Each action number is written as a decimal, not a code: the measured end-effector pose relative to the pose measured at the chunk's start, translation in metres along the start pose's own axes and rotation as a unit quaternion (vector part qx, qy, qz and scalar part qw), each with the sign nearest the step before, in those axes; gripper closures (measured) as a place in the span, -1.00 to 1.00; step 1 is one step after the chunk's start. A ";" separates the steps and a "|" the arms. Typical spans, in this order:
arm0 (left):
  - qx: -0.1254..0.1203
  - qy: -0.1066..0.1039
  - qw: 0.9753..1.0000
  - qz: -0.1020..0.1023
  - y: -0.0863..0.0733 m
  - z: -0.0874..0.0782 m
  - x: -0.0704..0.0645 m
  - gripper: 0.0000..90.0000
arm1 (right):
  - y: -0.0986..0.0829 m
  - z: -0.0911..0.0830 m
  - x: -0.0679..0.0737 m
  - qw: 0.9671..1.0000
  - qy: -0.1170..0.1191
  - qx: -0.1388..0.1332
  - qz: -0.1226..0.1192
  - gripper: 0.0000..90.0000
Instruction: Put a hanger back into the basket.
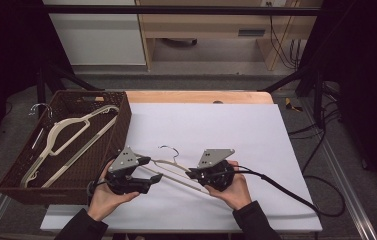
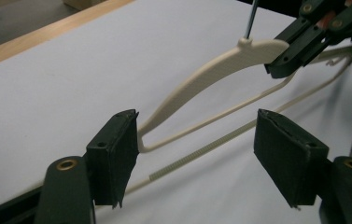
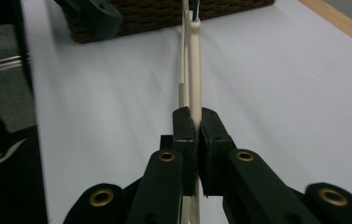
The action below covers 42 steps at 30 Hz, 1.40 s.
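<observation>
A cream plastic hanger with a metal hook lies on the white sheet between my two grippers. My right gripper is shut on one shoulder of it; in the right gripper view the pads pinch the cream arm edge-on. In the left gripper view that same gripper clamps the hanger near its hook. My left gripper stands open around the hanger's other end, whose corner touches the left pad. In the high view it sits just left of the hanger.
A dark woven basket stands at the left with two or three more cream hangers in it; its wall shows ahead in the right gripper view. A black cable trails off to the right. The wooden table edge runs along the back.
</observation>
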State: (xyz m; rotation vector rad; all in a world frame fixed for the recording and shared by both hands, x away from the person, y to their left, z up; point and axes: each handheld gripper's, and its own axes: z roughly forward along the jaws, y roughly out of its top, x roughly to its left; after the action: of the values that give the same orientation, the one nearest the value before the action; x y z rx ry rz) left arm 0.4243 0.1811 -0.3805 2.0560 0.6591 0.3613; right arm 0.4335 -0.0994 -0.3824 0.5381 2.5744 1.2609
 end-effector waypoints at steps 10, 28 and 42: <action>0.038 -0.041 0.996 0.063 0.008 0.009 -0.008 0.05 | 0.000 -0.013 0.006 0.997 0.070 0.000 -0.033 0.93; 0.061 -0.095 0.990 0.089 0.017 0.006 -0.031 0.89 | -0.004 -0.023 -0.005 0.999 0.035 -0.029 -0.006 0.45; 0.017 -0.035 0.999 0.038 0.044 -0.040 -0.029 0.92 | -0.024 -0.075 -0.019 0.985 -0.076 -0.144 0.060 -0.41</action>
State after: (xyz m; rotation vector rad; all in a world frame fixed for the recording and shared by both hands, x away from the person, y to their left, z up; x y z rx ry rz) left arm 0.3949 0.1723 -0.3224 2.1205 0.5487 0.3211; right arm 0.4193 -0.1741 -0.3554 0.7061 2.2133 1.5338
